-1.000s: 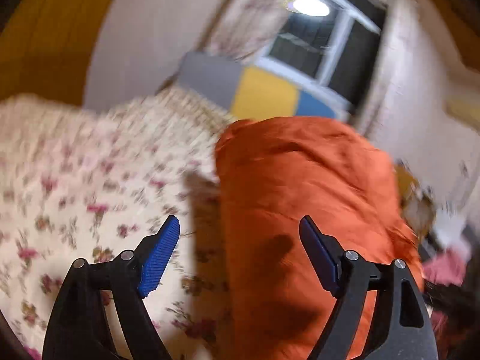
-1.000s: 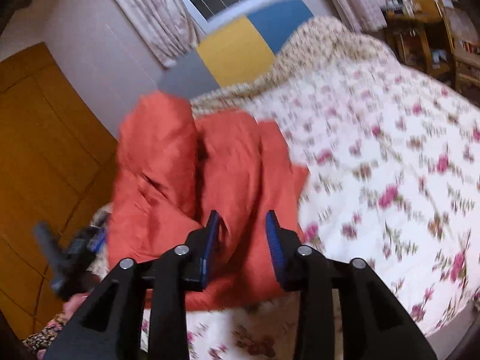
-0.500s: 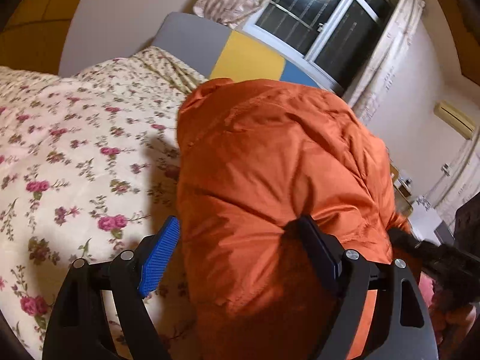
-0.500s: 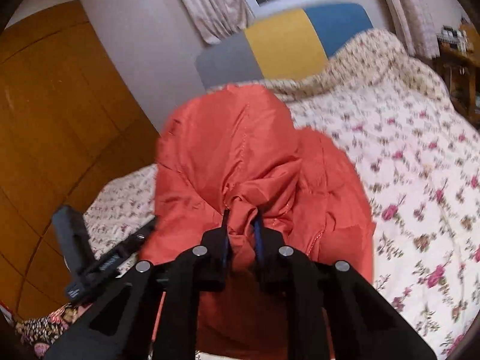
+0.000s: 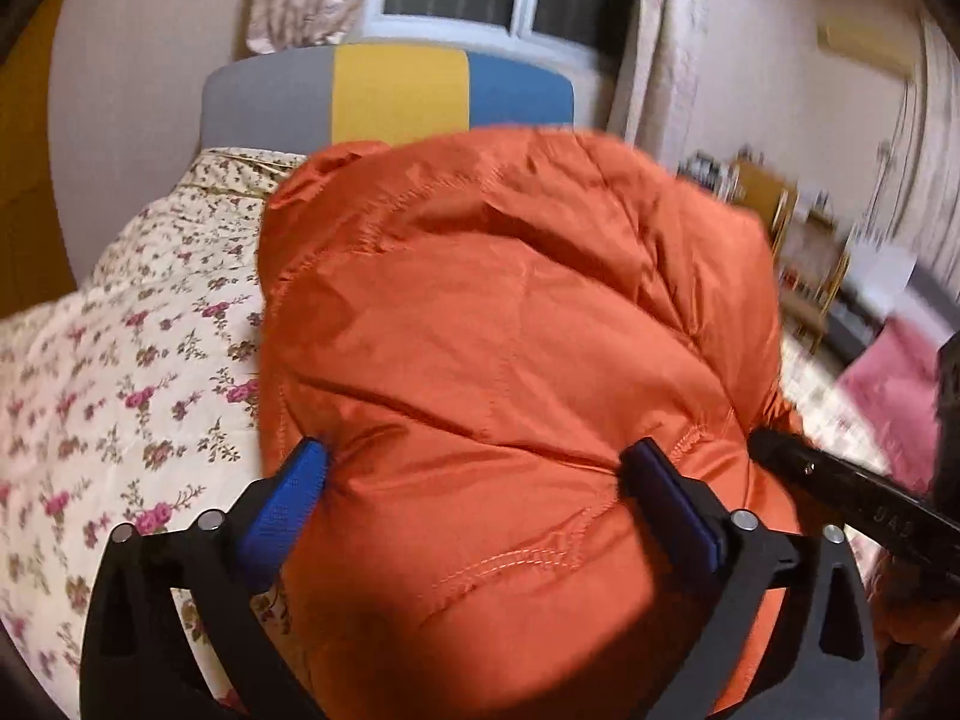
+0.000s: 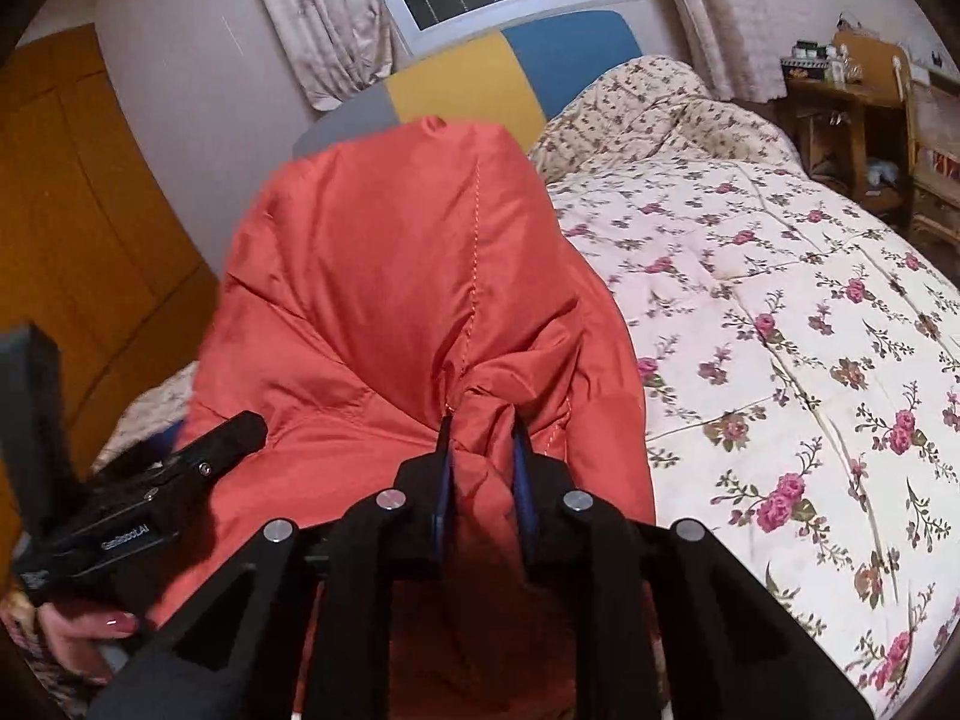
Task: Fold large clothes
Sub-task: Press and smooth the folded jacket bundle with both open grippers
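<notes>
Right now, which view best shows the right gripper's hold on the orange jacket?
The right wrist view: the right gripper pinches a bunched fold of the orange jacket. The left wrist view shows only part of that gripper's black body at the jacket's right edge.

From here the orange jacket (image 5: pixel 516 360) bulges between my left jaws and runs off the bottom edge — I can't see its lower part or the quilt (image 5: pixel 120 360) beneath. Beyond the right-hand jaw the shelves (image 5: pixel 774 210) smear into blur. In the right view the bunched fold hides the inner pads (image 6: pixel 443 480); the hand (image 6: pixel 84 636) left of those jaws is cut off.
</notes>
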The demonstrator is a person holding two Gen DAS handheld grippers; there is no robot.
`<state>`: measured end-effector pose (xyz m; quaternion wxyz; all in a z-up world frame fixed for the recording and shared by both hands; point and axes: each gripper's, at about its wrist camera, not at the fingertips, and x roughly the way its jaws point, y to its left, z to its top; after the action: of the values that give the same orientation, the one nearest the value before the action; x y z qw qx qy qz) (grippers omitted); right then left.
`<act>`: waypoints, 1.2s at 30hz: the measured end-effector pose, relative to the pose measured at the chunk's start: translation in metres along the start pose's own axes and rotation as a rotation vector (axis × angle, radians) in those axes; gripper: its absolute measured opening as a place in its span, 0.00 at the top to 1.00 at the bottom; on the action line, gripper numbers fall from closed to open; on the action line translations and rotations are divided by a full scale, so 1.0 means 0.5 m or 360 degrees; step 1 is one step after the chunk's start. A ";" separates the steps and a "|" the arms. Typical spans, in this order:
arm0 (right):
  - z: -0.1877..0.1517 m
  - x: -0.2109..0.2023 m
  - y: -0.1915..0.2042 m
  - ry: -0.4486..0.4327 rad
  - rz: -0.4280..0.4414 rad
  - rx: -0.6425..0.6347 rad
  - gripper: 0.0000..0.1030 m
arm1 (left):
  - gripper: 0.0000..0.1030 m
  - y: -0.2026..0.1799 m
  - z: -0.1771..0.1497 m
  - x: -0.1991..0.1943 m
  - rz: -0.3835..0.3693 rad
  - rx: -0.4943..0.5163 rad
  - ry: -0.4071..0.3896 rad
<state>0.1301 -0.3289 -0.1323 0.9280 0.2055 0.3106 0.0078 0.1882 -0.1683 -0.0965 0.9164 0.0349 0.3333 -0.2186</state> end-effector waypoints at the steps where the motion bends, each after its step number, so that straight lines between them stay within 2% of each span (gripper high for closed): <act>1: -0.006 0.011 -0.008 -0.0011 -0.0010 0.0012 0.83 | 0.03 -0.008 -0.002 0.007 0.0027 0.0019 0.0004; 5: -0.012 0.014 -0.043 -0.0007 0.0041 0.0154 0.79 | 0.03 -0.017 -0.007 0.023 0.0069 0.0030 -0.0001; 6: -0.004 0.008 -0.043 0.0011 0.0045 0.0165 0.74 | 0.03 -0.015 -0.003 0.019 0.0062 0.0032 0.0015; 7: 0.004 0.003 -0.046 0.0026 0.0032 0.0162 0.65 | 0.03 -0.009 0.002 0.016 0.0046 0.0029 0.0029; 9: 0.022 -0.024 -0.038 -0.0006 -0.0013 0.0147 0.57 | 0.03 0.010 0.016 0.006 -0.0010 -0.0009 0.0051; 10: 0.029 -0.048 -0.031 -0.0058 -0.0024 0.0138 0.55 | 0.03 0.030 0.024 -0.002 -0.0016 -0.0070 0.0023; 12: 0.047 -0.081 -0.013 -0.0151 -0.0023 0.0104 0.56 | 0.03 0.076 0.033 -0.025 0.0074 -0.0252 -0.0086; 14: 0.072 -0.105 0.017 -0.0217 -0.0017 0.0040 0.56 | 0.03 0.123 0.038 -0.039 0.0113 -0.0451 -0.0159; 18: 0.131 -0.079 0.082 -0.0198 0.0064 -0.0045 0.56 | 0.03 0.185 0.054 -0.017 0.0199 -0.0672 -0.0121; 21: 0.172 -0.024 0.130 -0.0134 0.0124 -0.0115 0.57 | 0.03 0.185 0.066 -0.006 0.0261 -0.0676 -0.0128; 25: 0.211 0.067 0.159 -0.0071 0.0085 -0.0217 0.59 | 0.03 0.159 0.079 0.017 0.0233 -0.0601 -0.0092; 28: 0.212 0.124 0.140 -0.0031 -0.0023 -0.0258 0.68 | 0.03 0.134 0.087 0.039 0.0195 -0.0527 -0.0053; 30: 0.207 0.154 0.111 -0.0006 -0.0061 -0.0244 0.71 | 0.03 0.131 0.085 0.050 0.0172 -0.0531 -0.0038; 34: 0.185 0.168 0.069 -0.0020 -0.0086 -0.0245 0.71 | 0.03 0.133 0.080 0.079 0.0073 -0.0603 0.0026; 36: 0.182 0.178 0.056 -0.0018 -0.0101 -0.0254 0.71 | 0.03 0.125 0.082 0.088 0.0085 -0.0587 0.0050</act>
<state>0.2579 -0.3248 -0.1069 0.9429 0.1209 0.3102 0.0018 0.2692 -0.1373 -0.0972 0.9074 -0.1215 0.3810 -0.1290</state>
